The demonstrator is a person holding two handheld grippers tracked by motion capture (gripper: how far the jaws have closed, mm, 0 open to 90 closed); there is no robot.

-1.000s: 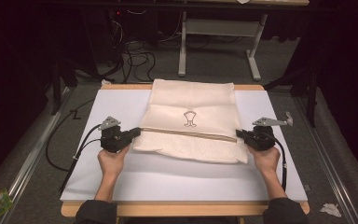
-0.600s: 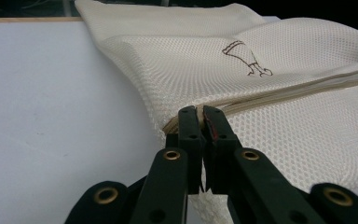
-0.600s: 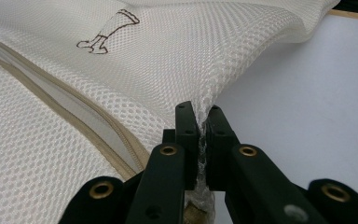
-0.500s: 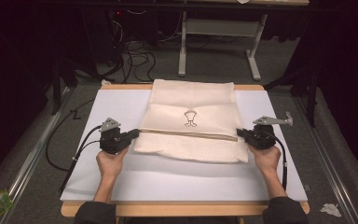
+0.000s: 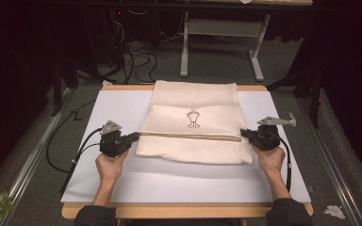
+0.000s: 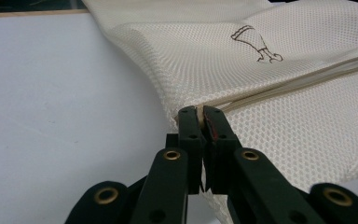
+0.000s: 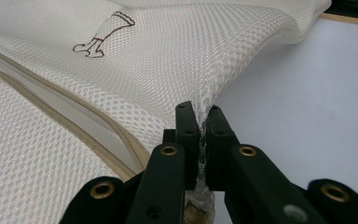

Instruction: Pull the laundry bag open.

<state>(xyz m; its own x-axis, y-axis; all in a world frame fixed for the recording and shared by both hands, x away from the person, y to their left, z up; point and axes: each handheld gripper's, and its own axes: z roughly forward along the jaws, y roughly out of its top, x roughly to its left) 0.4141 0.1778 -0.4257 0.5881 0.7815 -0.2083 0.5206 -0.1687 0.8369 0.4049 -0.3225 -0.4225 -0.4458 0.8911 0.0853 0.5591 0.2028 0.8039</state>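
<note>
Both hand-held grippers — left (image 5: 135,137), right (image 5: 243,133) — clamp the mesh bag's (image 5: 195,106) side edges, white board (image 5: 179,179) bare around

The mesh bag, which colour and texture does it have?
The mesh bag is cream with a fine honeycomb weave, best seen in the left gripper view.

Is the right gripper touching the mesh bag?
Touching. In the right gripper view, the right gripper is shut on the mesh bag, with mesh pinched between its jaws.
</note>
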